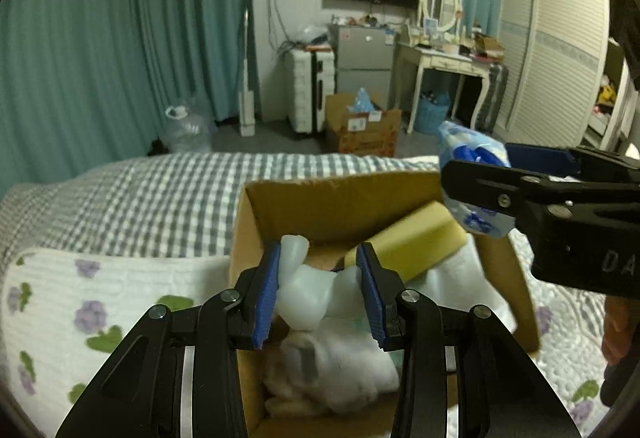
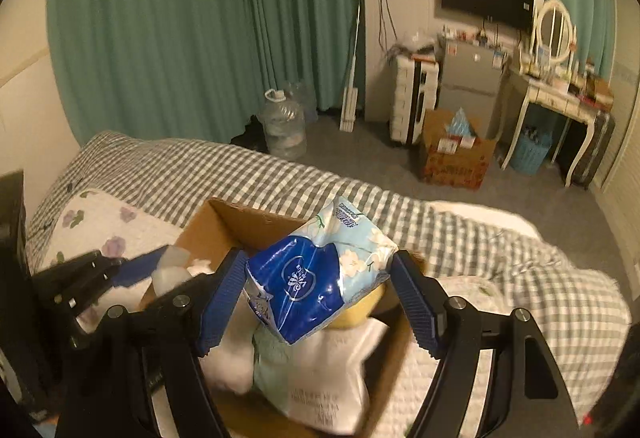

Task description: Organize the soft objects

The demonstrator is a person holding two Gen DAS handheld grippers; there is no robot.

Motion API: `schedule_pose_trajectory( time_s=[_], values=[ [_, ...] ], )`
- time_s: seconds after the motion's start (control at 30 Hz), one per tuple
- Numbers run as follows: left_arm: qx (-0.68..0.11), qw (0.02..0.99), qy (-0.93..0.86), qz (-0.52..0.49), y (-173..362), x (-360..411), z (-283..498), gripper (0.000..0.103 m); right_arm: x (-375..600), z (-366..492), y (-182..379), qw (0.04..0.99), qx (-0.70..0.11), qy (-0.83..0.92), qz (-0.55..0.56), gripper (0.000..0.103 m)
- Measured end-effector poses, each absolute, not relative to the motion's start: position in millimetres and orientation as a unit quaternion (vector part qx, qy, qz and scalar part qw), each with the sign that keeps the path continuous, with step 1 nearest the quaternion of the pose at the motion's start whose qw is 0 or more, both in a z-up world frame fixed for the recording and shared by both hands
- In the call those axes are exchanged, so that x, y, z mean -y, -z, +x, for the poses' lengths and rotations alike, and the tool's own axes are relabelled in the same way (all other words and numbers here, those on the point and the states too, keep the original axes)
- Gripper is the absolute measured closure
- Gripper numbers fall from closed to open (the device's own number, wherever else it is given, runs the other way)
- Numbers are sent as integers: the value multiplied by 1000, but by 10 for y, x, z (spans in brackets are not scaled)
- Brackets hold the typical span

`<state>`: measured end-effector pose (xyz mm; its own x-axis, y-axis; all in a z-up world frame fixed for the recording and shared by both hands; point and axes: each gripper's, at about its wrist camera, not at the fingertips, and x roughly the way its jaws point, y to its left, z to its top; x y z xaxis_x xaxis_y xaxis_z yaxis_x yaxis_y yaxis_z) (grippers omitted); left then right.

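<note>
Over a cardboard box [image 1: 332, 198] on a checked bed [image 1: 160, 190], the left gripper [image 1: 318, 290] holds a pale, translucent soft bottle [image 1: 304, 290] between its blue pads [image 1: 266, 298], jaws set narrow around it. The bottle hangs above the box's near end, over white fluffy cloth [image 1: 332, 366] inside. A yellow sponge [image 1: 416, 242] leans against the box's far right wall. To the right, the right gripper [image 2: 320, 290] grips a blue and pale-blue tissue pack [image 2: 316, 274] across its width, jaws fairly wide, above the box's middle. The pack carries a round white emblem and small script, too blurred to read. Below it a white plastic bag [image 2: 320, 378] bears lines of fine print, also unreadable. The right gripper's black body shows the letters "DA" in the left wrist view.
</note>
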<state>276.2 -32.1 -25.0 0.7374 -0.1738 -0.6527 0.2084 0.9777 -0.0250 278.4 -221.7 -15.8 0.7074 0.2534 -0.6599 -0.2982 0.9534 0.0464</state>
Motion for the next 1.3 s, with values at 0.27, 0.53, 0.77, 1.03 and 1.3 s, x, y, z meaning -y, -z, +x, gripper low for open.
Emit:
schedule_pose_trajectory(
  time_s=[0.27,0.53,0.77,1.03,1.3],
  values=[
    [-343,933,106,14,339,316,2814,42,2257,2942,318,924,-356,-140,-9,13],
    [-318,943,97,11,-137,256,2447,27,2405,2451,-287,945,-308,-110,-19,9],
    [-263,960,96,19,-889,154,1778,20,2474,1614,-1099,964,-248,-87,-48,4],
    [-165,982,87,18,-1431,20,869,0,2605,457,-1618,983,-172,-68,-24,0],
    [-144,988,64,0,-1139,-136,521,0,2535,156,-1121,979,-185,-85,-7,0]
  ],
)
